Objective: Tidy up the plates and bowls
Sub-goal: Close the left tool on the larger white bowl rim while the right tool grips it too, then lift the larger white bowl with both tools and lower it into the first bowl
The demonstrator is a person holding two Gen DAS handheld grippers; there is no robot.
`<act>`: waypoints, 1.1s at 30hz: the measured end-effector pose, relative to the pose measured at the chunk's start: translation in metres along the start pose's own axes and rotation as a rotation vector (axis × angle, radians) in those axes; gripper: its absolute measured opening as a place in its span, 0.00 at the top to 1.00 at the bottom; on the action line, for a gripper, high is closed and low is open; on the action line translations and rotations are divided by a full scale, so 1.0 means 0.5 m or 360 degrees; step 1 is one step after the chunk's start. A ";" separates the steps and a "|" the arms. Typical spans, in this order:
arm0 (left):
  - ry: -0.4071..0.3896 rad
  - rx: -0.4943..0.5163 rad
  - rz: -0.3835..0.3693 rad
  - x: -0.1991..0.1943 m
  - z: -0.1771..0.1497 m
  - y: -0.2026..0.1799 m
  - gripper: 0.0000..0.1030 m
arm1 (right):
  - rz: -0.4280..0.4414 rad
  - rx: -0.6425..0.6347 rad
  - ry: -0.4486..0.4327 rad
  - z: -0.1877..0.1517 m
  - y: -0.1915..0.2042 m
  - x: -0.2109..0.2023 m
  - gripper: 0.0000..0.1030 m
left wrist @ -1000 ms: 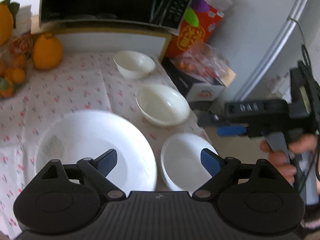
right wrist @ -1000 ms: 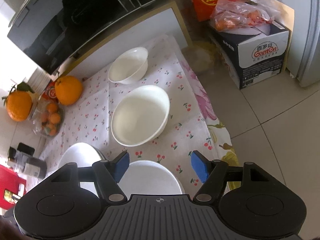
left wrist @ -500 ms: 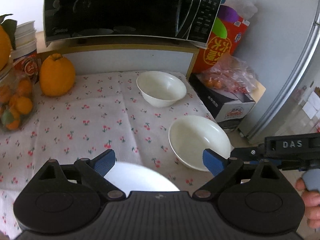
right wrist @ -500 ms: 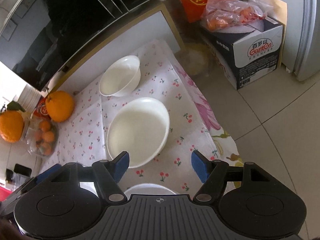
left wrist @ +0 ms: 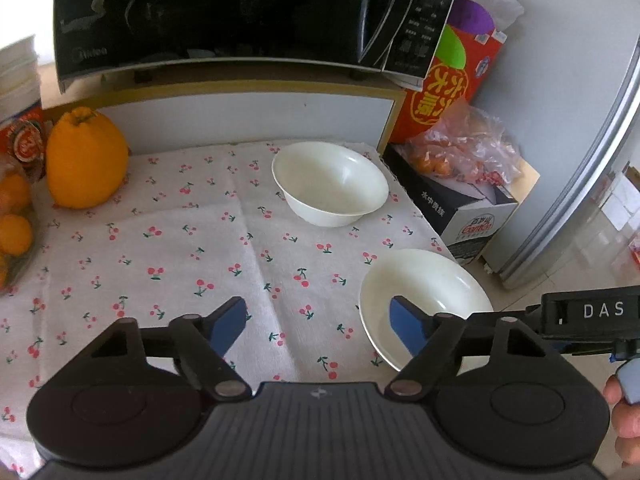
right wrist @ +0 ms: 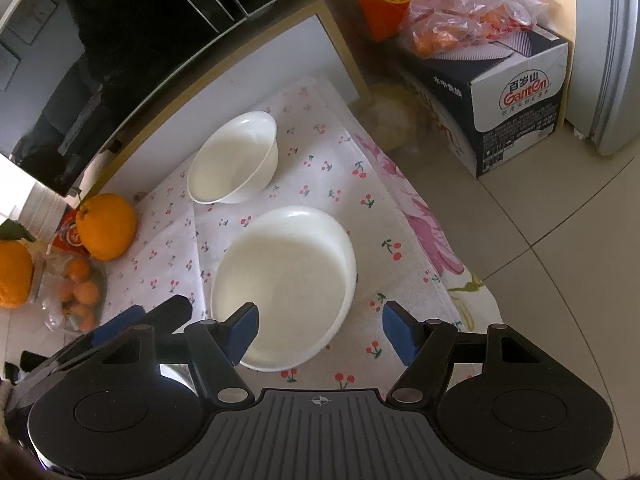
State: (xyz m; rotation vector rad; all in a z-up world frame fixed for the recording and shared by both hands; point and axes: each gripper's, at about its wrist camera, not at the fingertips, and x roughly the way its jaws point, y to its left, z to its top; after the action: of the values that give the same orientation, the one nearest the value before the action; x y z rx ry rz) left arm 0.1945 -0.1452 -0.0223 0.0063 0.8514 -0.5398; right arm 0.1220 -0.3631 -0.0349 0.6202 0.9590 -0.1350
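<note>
Lying across the worktop (left wrist: 168, 240) is a white woven cloth printed with small red cherries, creased down its middle. At the far left sits a clear plastic bag of small oranges (left wrist: 14, 232), with a large knobbly orange citrus fruit (left wrist: 86, 158) just beside it, against the white cabinet front that carries a glossy black microwave oven (left wrist: 240, 16). The left tongs (left wrist: 318, 326), with blue pads on black arms, hang spread wide above bare cloth, holding nothing. Right of centre stands a small deep white glazed bowl (left wrist: 330, 184), and nearer, close to the worktop's right edge, a wider, shallower white glazed bowl (left wrist: 428, 284), apart from the first. The right tongs (right wrist: 320, 330) are likewise spread and empty, hovering over the near rim of that wide bowl (right wrist: 284, 284), their left pad above its inside. Beyond the edge, on the tiled floor, a dark cardboard carton (left wrist: 460, 208) bears a crinkled plastic bag of fruit (left wrist: 464, 148), with a red box (left wrist: 452, 84) behind and a silver refrigerator door (left wrist: 580, 160) at right.
</note>
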 end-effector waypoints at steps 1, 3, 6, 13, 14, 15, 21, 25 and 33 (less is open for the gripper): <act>0.0008 -0.0004 -0.0014 0.005 0.001 0.001 0.32 | -0.0001 0.0000 -0.0001 0.002 0.002 0.003 0.33; 0.0023 -0.0010 -0.0051 0.013 0.001 0.001 0.39 | -0.0004 -0.0004 -0.0005 0.005 0.005 0.008 0.33; 0.0042 -0.0020 -0.0098 0.024 0.001 -0.002 0.48 | -0.0012 -0.0016 -0.0006 0.010 0.008 0.016 0.38; 0.0115 -0.0025 -0.0134 0.049 -0.011 -0.012 0.63 | -0.0064 -0.0016 0.0007 0.019 0.004 0.039 0.56; 0.0125 -0.0016 -0.0133 0.052 -0.013 -0.014 0.65 | -0.0069 -0.0018 0.0012 0.019 0.003 0.042 0.58; 0.0135 -0.0011 -0.0135 0.055 -0.014 -0.015 0.68 | -0.0073 -0.0020 0.0019 0.019 0.002 0.046 0.63; 0.0157 -0.0002 -0.0163 0.061 -0.019 -0.020 0.87 | -0.0067 -0.0062 0.0037 0.017 0.007 0.052 0.84; 0.0151 0.0020 -0.0146 0.059 -0.023 -0.022 0.87 | -0.0066 -0.0094 0.0033 0.013 0.013 0.047 0.85; 0.0113 0.0014 -0.0162 0.043 -0.022 -0.029 0.87 | -0.0070 -0.0118 0.0012 0.013 0.018 0.029 0.84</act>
State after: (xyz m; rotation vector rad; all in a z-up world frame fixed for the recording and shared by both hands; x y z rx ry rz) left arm 0.1915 -0.1650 -0.0420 -0.0101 0.9219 -0.6419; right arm 0.1384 -0.3571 -0.0400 0.5319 0.9813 -0.1357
